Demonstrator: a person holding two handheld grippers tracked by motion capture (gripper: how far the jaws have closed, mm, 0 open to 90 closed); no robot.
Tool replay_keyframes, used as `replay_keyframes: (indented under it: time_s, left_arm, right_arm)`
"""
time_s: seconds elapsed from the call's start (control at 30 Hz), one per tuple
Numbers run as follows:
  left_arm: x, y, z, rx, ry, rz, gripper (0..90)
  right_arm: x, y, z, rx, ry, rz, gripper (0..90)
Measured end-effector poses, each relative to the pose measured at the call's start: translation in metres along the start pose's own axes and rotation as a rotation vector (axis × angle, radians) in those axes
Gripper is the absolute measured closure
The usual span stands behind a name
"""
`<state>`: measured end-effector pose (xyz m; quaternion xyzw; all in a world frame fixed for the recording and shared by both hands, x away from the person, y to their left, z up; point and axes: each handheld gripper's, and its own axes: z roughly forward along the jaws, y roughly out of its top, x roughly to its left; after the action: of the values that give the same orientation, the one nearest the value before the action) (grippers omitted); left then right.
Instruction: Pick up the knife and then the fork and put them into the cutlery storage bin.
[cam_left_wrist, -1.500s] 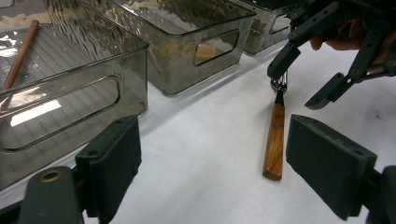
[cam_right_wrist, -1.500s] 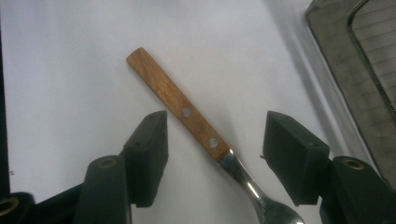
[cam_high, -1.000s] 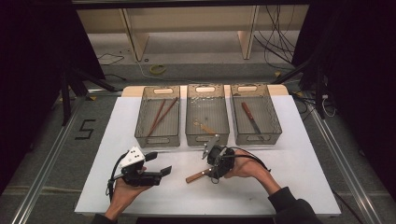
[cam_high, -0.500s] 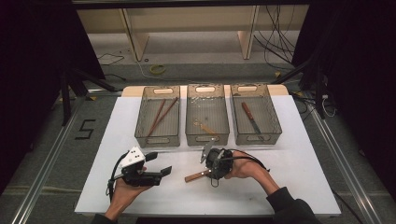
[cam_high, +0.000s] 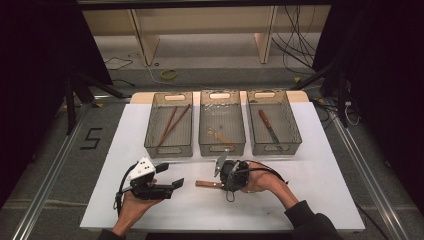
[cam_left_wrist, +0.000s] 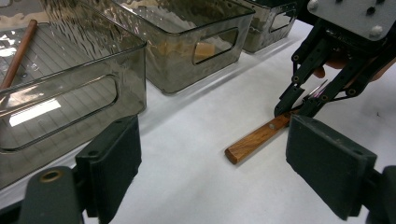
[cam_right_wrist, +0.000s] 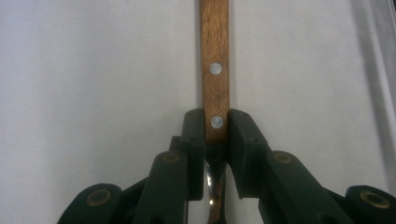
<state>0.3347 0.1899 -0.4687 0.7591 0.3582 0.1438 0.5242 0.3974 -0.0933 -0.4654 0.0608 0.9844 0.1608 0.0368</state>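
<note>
Lab: black curtains (cam_high: 45, 45), floor cables (cam_high: 295, 40), aluminium rails (cam_high: 45, 180).

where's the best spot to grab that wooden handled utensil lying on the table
Grip the wooden handle near its metal end, from above, pads on its two long flat sides. It lies flat and straight on the table, so those sides are free. The right hand-held gripper has just been closing there, around the second rivet.

The right claw (cam_right_wrist: 216, 128) had just been closing, its jaws pinching something between them; the left claw (cam_left_wrist: 212, 168) hovered low with jaws spread wide.
</note>
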Motion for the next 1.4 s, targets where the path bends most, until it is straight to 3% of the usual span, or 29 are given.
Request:
replay_keyframes:
  time_s: [0.77,0.97,1.4]
  left_arm:
    - [0.000,0.000,0.000,-0.004,0.001,-0.001,17.6]
    - [0.000,0.000,0.000,-0.004,0.002,0.000,17.5]
    - [0.001,0.000,-0.001,-0.005,0.003,-0.001,17.6]
  right_arm:
    - [-0.005,-0.002,-0.003,-0.021,-0.012,0.110,78.1]
    - [-0.008,-0.003,-0.005,-0.021,-0.025,0.109,78.1]
    - [-0.014,-0.008,-0.015,-0.063,-0.041,0.184,78.1]
